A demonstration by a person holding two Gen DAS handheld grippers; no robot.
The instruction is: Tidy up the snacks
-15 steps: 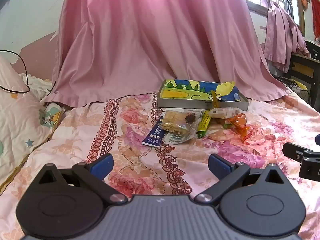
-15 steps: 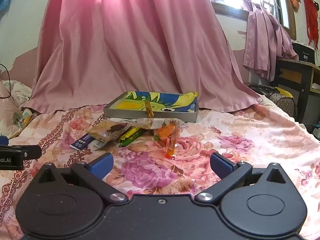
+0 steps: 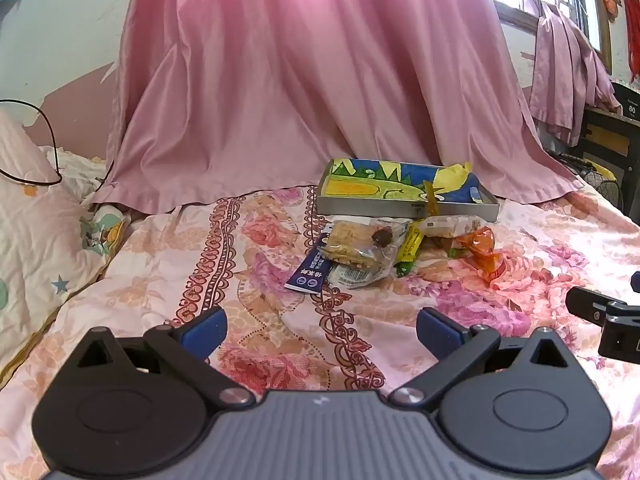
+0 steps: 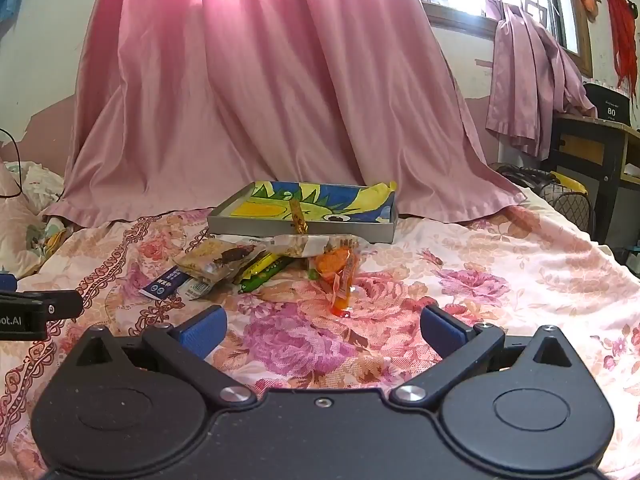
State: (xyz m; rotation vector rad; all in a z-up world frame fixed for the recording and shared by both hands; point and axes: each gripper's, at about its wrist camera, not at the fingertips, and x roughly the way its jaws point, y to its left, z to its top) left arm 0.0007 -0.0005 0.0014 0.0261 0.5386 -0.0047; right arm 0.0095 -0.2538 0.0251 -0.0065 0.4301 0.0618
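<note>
Left gripper (image 3: 322, 328): jaws spread wide, holding nothing, blue pads hovering low over the floral bedspread (image 3: 256, 320), well short of the snack pile.
Right gripper (image 4: 323, 330): jaws likewise spread wide and empty, over a large purple flower print, nearer the pile than the box; its black body also shows at the right edge of the left wrist view.
Snack pile: loose packets heaped on the bedspread just in front of the box, between both grippers and the box.
Blue sachet (image 3: 310, 274): nearest left corner of the pile, lying flat, partly under the clear packet.
Clear packet (image 3: 362, 246): holds pale crackers and a dark piece; rests on the blue sachet, in front of the box's left half.
Yellow-green stick (image 3: 410, 250): beside the clear packet, angled toward the box.
Orange wrapper (image 4: 340, 276): right side of the pile, crinkled, its tail reaching toward the right gripper.
White packet (image 4: 308, 246): lies across the back of the pile, touching or nearly touching the box's front wall.
Box (image 3: 368, 206): shallow grey tray with a bright blue, yellow and green cartoon lining; a thin gold strip stands against its front edge.
Pink curtain (image 3: 312, 100): draped right behind the box, its hem on the bed.
Pillow (image 3: 36, 216): far left of the box, at the bed's edge.
</note>
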